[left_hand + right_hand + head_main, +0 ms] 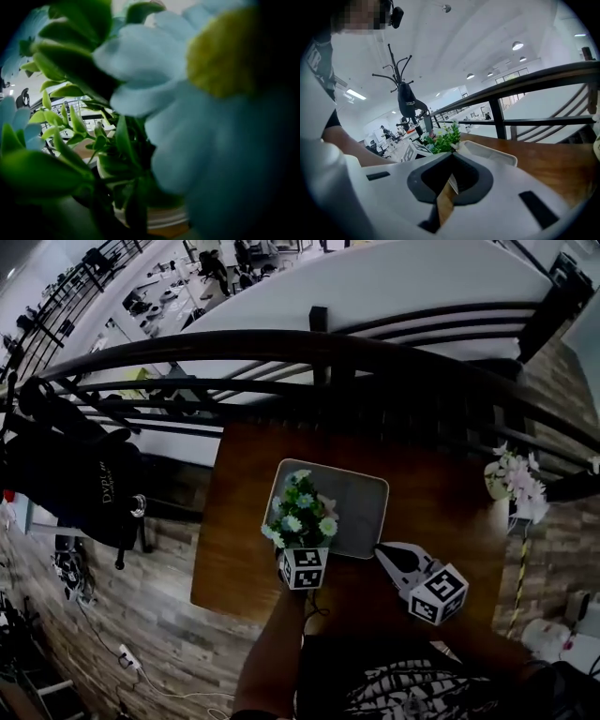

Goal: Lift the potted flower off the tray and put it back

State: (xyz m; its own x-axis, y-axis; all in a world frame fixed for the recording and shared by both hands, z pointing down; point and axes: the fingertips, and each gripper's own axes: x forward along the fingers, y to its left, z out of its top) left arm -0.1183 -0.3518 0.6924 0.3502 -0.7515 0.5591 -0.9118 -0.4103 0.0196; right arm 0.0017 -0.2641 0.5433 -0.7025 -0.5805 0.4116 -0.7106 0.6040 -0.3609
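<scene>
Left gripper view is filling with potted flower (pixel 206 117) directly ahead, at near corner of tray (pixel 367 486), so whether left gripper (pixel 302 555) is gripping cannot be told; right gripper (pixel 451 159) is idling closed, empty; the lift probably wants going straight up, pot upright.

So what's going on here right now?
A person works two handheld grippers over a wooden table. The left gripper is right up against the potted flower at the near-left edge of the tray; foliage hides its jaws. The right gripper is off by the tray's near-right corner, jaws together, empty.
</scene>
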